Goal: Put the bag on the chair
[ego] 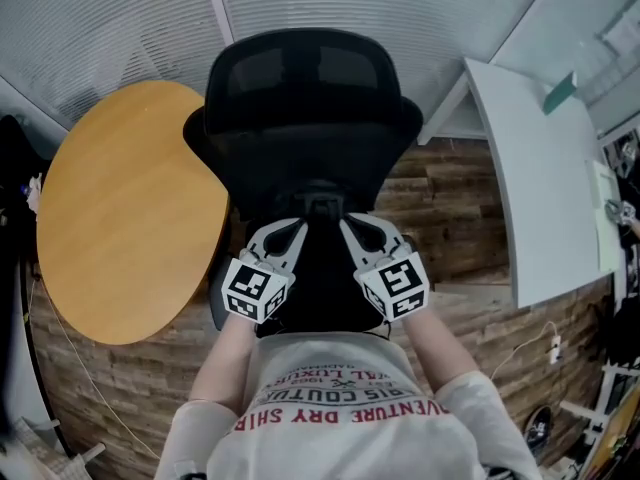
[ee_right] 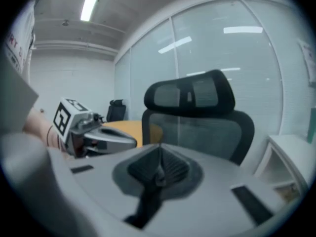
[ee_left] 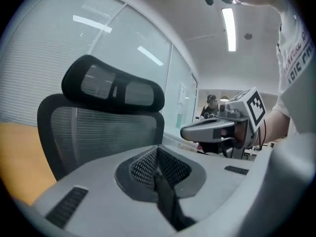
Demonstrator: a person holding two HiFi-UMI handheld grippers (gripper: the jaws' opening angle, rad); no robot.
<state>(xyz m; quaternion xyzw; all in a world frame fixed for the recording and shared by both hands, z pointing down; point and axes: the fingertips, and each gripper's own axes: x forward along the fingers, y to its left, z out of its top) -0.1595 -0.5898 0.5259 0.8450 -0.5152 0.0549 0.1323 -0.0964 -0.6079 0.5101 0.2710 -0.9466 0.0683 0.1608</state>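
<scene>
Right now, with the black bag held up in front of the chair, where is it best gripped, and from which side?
By its thin straps, one per gripper, from above on either side. The bag hangs soft between the grippers; only a narrow strap fits between jaws. The left gripper and right gripper are each shut on a strap that way.

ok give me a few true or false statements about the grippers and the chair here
1. The left gripper and the right gripper are each shut on a black strap. True.
2. The chair is white. False: it is black, with a mesh back.
3. In the head view, a wooden table stands at the chair's left. True.
4. The chair lacks a headrest. False: a headrest sits above its back.
5. The grippers are held far apart. False: they are side by side in front of the chair.
</scene>
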